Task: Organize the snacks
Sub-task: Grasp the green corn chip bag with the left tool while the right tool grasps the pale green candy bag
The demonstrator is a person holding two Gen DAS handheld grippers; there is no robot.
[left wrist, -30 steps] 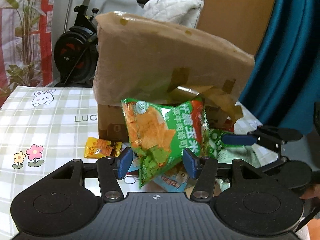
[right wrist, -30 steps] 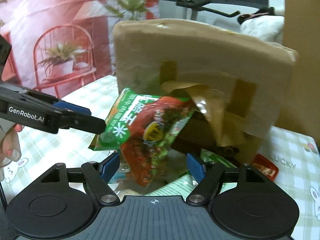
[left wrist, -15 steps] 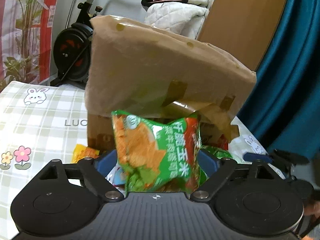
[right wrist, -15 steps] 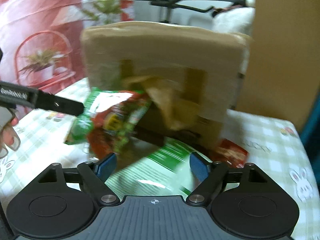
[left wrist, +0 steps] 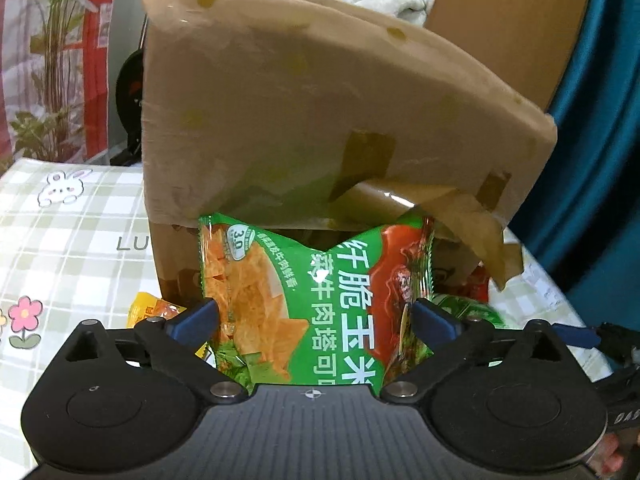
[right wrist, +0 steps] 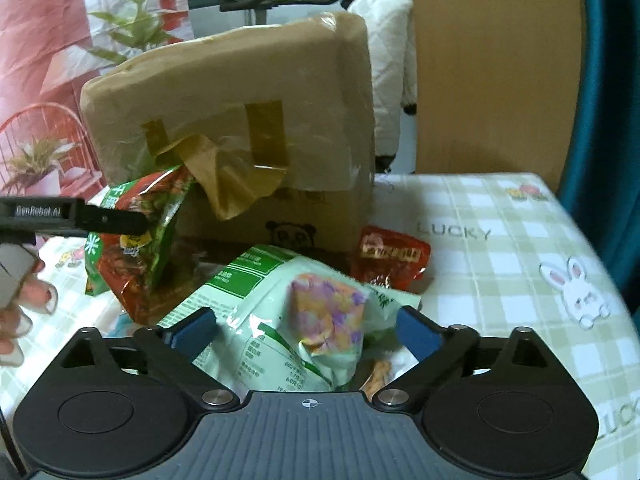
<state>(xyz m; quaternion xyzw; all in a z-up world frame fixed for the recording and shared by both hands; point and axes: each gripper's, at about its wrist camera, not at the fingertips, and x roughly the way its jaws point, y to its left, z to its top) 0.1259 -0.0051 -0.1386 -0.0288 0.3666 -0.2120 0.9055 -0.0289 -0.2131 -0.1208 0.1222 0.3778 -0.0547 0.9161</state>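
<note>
Two grippers have both just spread their jaws. The left gripper had pinched the green corn-chip bag a second ago; now its pads stand wide on either side, the bag between them but apparently unpressed, its top at the opening of the taped cardboard box. That looks like a release toward the box. The right gripper hangs open over a pale green-and-white snack pouch on the counter, likely the next pick. The chip bag is puffy, glossy and creased, printed with orange chips.
</note>
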